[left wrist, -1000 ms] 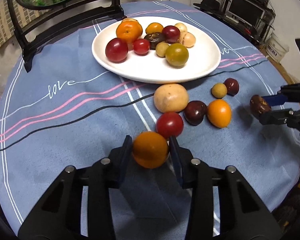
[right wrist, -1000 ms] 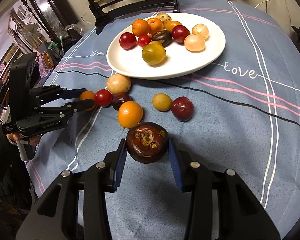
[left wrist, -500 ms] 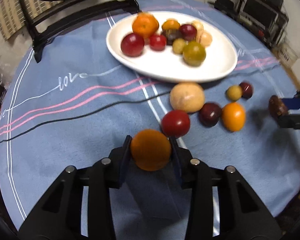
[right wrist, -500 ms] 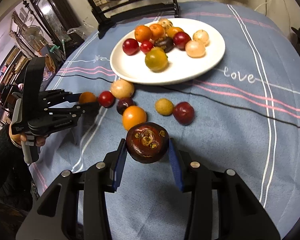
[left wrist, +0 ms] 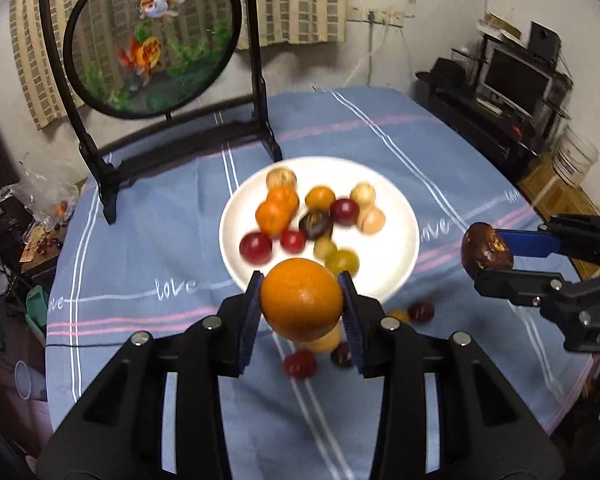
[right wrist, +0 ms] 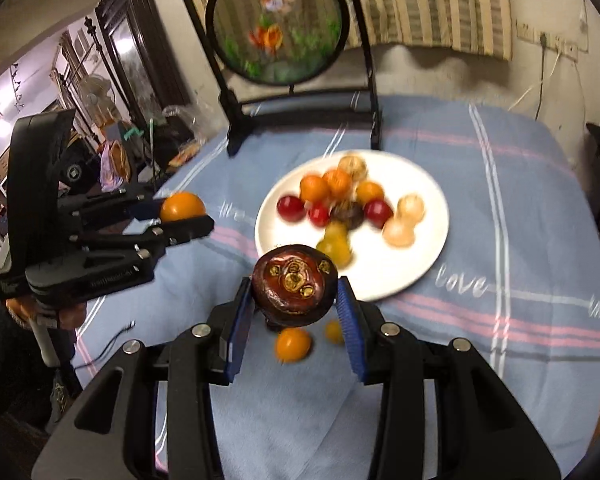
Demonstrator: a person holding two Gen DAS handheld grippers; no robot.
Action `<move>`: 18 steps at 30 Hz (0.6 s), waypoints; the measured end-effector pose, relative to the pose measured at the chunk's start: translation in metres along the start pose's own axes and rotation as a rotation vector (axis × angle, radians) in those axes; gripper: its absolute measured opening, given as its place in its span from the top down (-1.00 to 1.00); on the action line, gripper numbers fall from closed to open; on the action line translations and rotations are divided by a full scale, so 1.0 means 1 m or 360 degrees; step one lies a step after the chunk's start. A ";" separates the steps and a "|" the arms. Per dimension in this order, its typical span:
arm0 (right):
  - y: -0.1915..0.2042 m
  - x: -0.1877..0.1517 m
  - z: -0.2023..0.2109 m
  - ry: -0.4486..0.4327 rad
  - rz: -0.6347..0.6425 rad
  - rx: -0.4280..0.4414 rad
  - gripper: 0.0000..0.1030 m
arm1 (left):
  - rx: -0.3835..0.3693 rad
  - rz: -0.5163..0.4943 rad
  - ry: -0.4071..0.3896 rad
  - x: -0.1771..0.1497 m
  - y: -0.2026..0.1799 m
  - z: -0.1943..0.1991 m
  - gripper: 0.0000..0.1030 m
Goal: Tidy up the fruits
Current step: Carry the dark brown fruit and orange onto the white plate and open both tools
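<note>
Blue tablecloth (left wrist: 148, 248), jaws gripping orange (left wrist: 301, 299), mangosteen (right wrist: 295, 290)

Both lifted off the desk (left wrist: 148, 240): left hand-held gripper (left wrist: 302, 308) with orange (left wrist: 301, 299) and right hand-held gripper (right wrist: 296, 296) with mangosteen (right wrist: 294, 290) now hang above the plate's (left wrist: 396, 216) near rim; loose fruit sits below them.

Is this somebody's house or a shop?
Most likely a home, a lived-in sitting or dining room. A table under a blue striped tablecloth holds a white plate of fruit, a round goldfish screen stands behind it, and a TV sits by the wall.
</note>
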State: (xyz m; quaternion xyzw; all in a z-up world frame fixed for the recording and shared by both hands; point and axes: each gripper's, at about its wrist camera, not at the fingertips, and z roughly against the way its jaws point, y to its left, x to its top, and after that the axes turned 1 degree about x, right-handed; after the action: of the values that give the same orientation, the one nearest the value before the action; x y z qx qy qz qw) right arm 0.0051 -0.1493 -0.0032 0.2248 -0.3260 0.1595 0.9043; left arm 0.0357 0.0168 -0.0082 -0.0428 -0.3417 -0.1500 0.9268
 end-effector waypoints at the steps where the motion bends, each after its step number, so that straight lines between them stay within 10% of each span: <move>1: -0.003 0.007 0.002 -0.0019 0.0003 -0.0010 0.18 | 0.0005 0.0010 0.0006 0.006 -0.003 -0.002 0.26; 18: -0.053 0.060 -0.035 -0.0026 0.0009 -0.0039 0.19 | 0.0155 0.0085 0.0137 0.050 -0.021 -0.073 0.26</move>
State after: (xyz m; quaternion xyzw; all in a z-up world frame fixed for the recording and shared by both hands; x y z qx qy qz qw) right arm 0.0903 -0.1676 -0.0039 0.2141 -0.3360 0.1563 0.9038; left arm 0.1109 -0.0293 -0.0324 -0.0001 -0.3073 -0.1102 0.9452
